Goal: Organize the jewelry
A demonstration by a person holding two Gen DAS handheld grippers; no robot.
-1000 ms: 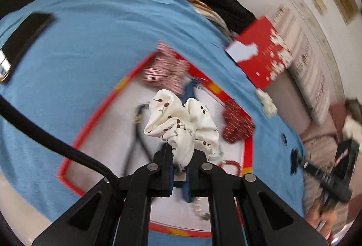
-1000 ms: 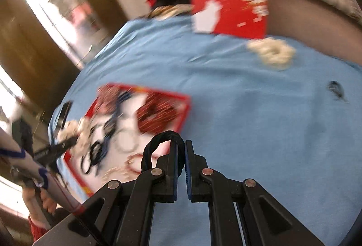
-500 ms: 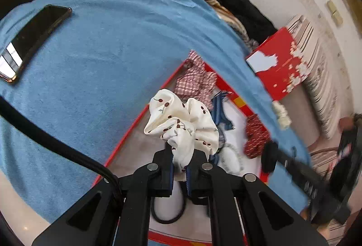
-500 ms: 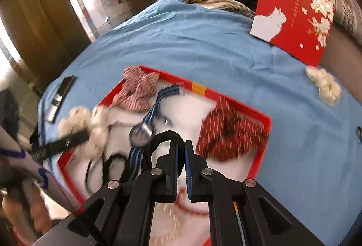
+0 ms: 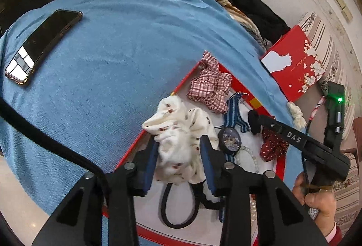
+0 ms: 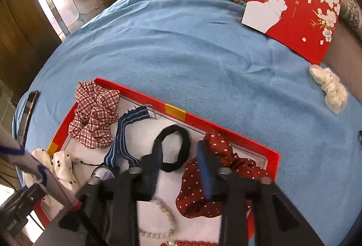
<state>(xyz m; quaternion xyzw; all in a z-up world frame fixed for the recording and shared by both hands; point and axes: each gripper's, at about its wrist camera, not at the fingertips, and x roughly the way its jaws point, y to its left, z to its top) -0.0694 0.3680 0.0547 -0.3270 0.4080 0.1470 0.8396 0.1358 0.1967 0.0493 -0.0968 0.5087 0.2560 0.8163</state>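
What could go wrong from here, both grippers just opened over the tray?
1. The white cherry-print scrunchie sits over the red tray's left rim, between the open fingers of the left gripper; it may snag on a finger or slide out onto the blue cloth.
2. The black hair tie hangs against a finger of the open right gripper; it may get dragged onto the dotted red scrunchie.
3. The grippers work close together; they could collide.
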